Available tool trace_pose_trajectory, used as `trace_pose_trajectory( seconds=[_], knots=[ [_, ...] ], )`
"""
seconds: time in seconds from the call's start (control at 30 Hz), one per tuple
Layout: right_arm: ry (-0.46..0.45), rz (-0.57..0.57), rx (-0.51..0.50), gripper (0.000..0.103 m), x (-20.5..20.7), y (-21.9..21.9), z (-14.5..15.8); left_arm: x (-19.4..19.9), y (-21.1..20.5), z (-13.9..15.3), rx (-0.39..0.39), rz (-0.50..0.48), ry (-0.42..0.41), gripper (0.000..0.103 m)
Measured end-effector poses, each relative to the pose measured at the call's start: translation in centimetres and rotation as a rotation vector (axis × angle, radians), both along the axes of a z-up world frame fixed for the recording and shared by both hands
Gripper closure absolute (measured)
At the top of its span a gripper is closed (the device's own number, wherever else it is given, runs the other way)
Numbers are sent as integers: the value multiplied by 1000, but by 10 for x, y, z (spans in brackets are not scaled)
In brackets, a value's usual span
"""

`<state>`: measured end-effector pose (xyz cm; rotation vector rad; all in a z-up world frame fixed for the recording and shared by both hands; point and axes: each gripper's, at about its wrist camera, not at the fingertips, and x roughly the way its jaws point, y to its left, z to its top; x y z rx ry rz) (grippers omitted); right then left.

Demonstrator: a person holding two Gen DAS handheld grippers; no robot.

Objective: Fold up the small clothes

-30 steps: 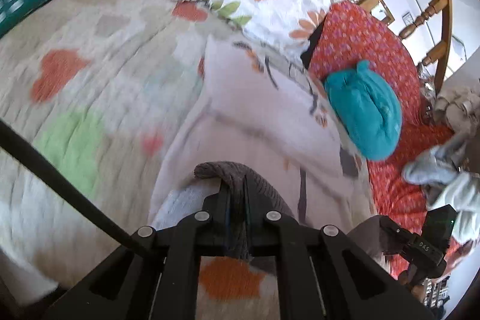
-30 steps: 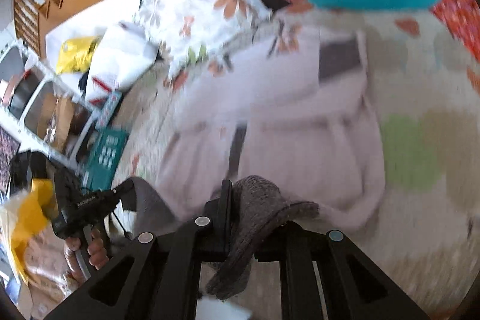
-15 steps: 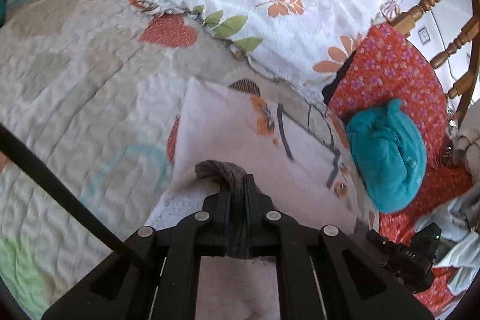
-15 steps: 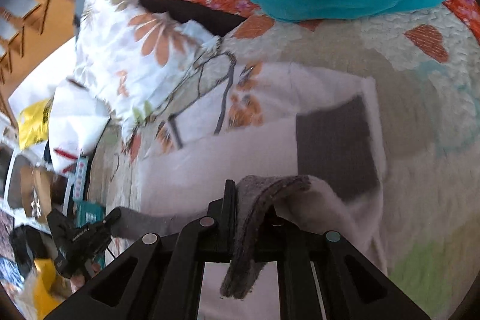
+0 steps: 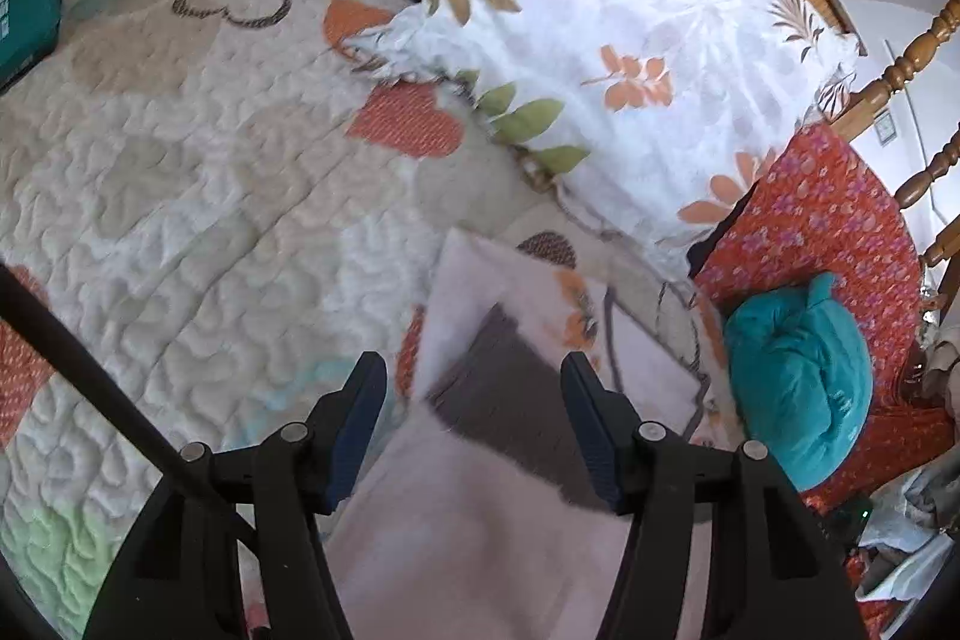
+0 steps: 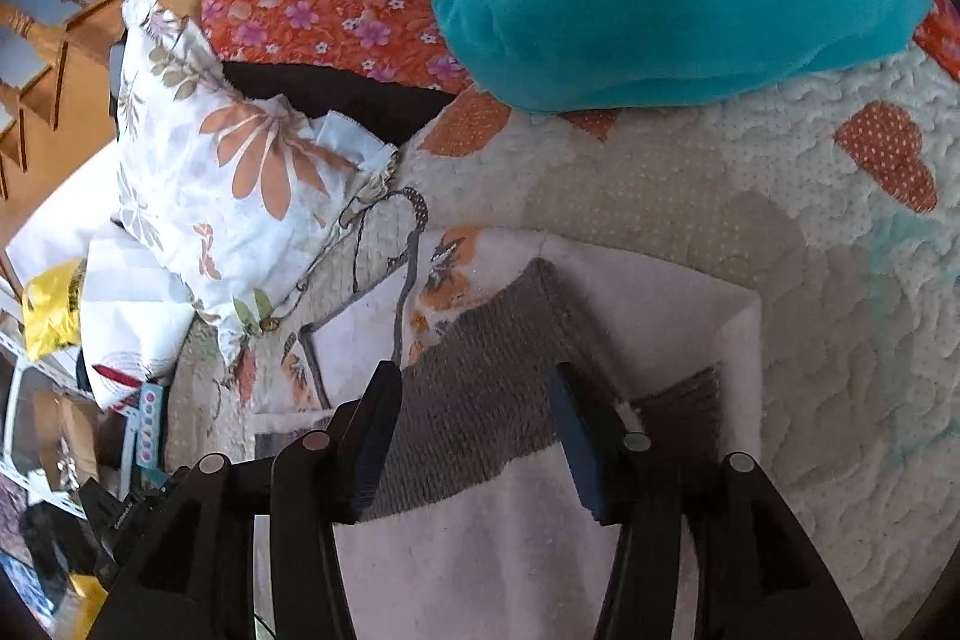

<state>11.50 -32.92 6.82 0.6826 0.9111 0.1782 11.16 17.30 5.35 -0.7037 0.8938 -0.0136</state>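
Note:
A pale pink small garment [image 5: 468,520] with a grey-brown ribbed band [image 5: 510,400] and an orange print lies folded on the quilt. My left gripper [image 5: 474,424] is open and empty, just above the garment with its jaws on either side of the grey band. In the right wrist view the same garment [image 6: 480,550] lies flat with its grey band [image 6: 480,400] folded over. My right gripper [image 6: 474,436] is open and empty, directly over that band.
The heart-patterned quilt [image 5: 210,196] covers the bed. A floral pillow [image 5: 630,40] lies behind the garment. A teal fleece bundle [image 5: 798,382] sits on an orange flowered cushion [image 5: 822,220] to the right. Wooden rails [image 5: 900,64] stand beyond. A teal box [image 5: 24,4] lies far left.
Both grippers were shut on the garment's grey hem, carried it forward over the body, and have now opened and let it go. The hem lies folded on the garment.

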Motion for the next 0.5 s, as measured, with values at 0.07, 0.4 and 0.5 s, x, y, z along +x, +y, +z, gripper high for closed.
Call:
trace_pose_trajectory(
  seconds=[0.07, 0.4, 0.5],
  knots=[
    [1, 8, -25, 47, -4, 5, 2, -7, 2, -3, 8, -17, 15, 44],
    [22, 72, -164, 46, -31, 16, 12, -46, -17, -28, 200, -228, 94, 43],
    [16, 77, -222, 46, -43, 11, 17, -51, -30, -47, 245, -297, 145, 64]
  ],
)
